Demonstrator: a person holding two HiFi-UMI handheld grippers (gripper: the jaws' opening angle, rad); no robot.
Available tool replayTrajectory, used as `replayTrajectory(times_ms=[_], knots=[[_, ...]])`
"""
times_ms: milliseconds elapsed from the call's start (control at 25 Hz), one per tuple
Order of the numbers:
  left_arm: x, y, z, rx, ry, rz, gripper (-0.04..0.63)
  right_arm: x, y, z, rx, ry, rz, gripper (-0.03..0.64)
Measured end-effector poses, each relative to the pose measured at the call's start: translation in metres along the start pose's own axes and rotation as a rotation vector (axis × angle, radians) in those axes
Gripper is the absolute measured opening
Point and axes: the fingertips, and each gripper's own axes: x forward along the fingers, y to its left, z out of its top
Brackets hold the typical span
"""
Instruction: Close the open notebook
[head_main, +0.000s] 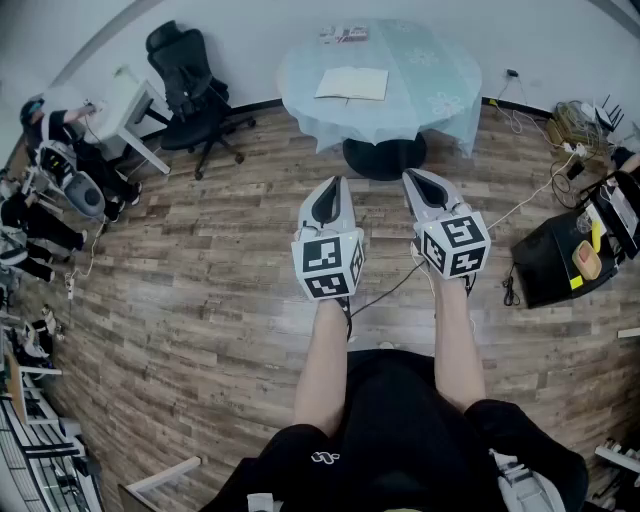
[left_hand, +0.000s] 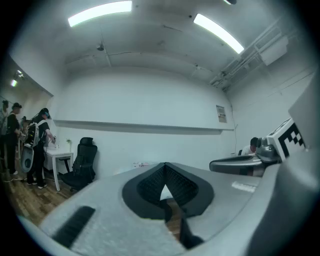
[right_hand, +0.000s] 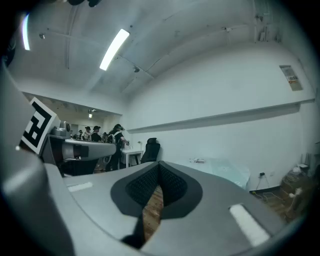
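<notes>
- head view: the notebook (head_main: 352, 84) lies open and flat on the round counter (head_main: 440, 80), which is draped in a pale blue cloth, straight ahead of me.
- some small printed thing (head_main: 343, 34) sits at the counter's far edge, apart from the notebook; i cannot tell what it is.
- i hold both claws level and side by side over the wooden floor (head_main: 200, 230), well short of the counter.
- left gripper view: my left claw (left_hand: 165, 165) has its jaws together at the tips, with only a small gap behind them and nothing in it.
- right gripper view: my right claw (right_hand: 159, 164) is fully closed too, its pads meeting at the tip around nothing; floorboards show through the slit behind them.
- a black office chair (head_main: 190, 75) stands on the floor to the left of the counter.
</notes>
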Motion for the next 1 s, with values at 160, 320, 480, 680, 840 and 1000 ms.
replayTrajectory(times_ms=[160, 320, 480, 680, 840, 1000], knots=[[0.005, -0.010, 0.000, -0.001, 0.006, -0.001, 0.003, -0.005, -0.018, 0.002, 0.033, -0.024, -0.020, 0.012], [0.008, -0.008, -0.001, -0.002, 0.011, 0.007, 0.003, -0.007, -0.028, 0.006, 0.067, -0.055, -0.018, 0.012], [0.013, -0.001, -0.002, -0.009, 0.016, 0.016, 0.003, -0.002, -0.031, 0.007, 0.092, -0.078, -0.003, 0.012], [0.032, -0.001, -0.005, 0.002, 0.012, -0.016, 0.003, 0.011, -0.036, 0.004, 0.090, -0.083, 0.007, 0.012], [0.053, 0.008, -0.013, -0.004, 0.007, -0.028, 0.003, 0.025, -0.054, -0.004, 0.087, -0.085, -0.009, 0.012], [0.081, 0.034, -0.027, -0.013, 0.010, -0.024, 0.003, 0.060, -0.068, -0.016, 0.085, -0.076, -0.020, 0.012]])
